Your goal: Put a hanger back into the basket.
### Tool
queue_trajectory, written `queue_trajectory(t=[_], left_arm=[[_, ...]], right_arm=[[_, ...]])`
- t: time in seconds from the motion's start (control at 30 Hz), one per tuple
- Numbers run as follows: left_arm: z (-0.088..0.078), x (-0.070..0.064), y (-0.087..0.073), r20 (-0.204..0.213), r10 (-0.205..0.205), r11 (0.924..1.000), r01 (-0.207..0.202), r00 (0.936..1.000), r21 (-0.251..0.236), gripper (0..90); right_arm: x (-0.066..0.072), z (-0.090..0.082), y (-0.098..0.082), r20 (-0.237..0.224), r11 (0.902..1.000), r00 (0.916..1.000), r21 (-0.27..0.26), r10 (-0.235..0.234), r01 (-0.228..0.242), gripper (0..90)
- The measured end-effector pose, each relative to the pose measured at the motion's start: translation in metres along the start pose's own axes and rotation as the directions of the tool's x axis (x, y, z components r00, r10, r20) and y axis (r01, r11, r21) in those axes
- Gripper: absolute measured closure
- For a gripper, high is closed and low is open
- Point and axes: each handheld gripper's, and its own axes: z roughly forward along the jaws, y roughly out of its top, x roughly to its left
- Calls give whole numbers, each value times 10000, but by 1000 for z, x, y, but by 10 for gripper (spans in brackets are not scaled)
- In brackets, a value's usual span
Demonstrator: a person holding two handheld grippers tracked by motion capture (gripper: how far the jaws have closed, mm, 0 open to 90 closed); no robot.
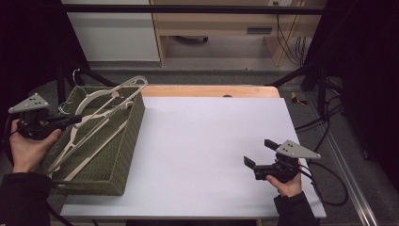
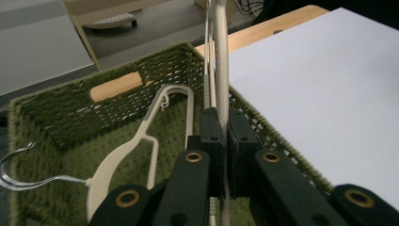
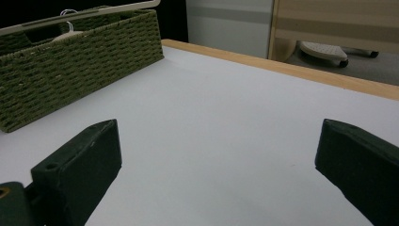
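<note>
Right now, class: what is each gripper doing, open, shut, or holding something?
Left gripper: shut on a hanger over the basket.
Right gripper: open, holding nothing, above the table.

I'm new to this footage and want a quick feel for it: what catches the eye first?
The green woven basket at the table's left, with pale hangers poking over its rim. The left gripper is clamped on one hanger's bar above it. Across the white table, the right gripper rests with jaws wide open.
</note>
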Motion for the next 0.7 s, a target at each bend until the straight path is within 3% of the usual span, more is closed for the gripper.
queue_trajectory(t=[0.13,0.27,0.4,0.53,0.7], left_arm=[[-4,9,-8,-91,-231,9997,231,9997,-80,869],[-7,17,-17,-195,-296,9994,298,9994,152,869],[-6,17,-19,-205,-376,9992,379,9991,105,869],[2,15,-18,-303,-221,9986,235,9993,465,870],[1,19,-21,-193,-310,9987,317,9993,395,869]], right_arm=[[0,1,0,7,10000,10000,-4,-11,11,16],[0,1,0,12,10000,10000,13,18,-18,16],[0,1,0,-28,10000,10000,57,-4,4,16],[1,1,0,-7,10000,10000,51,33,-33,16],[1,1,0,-38,10000,10000,42,39,-38,17]])
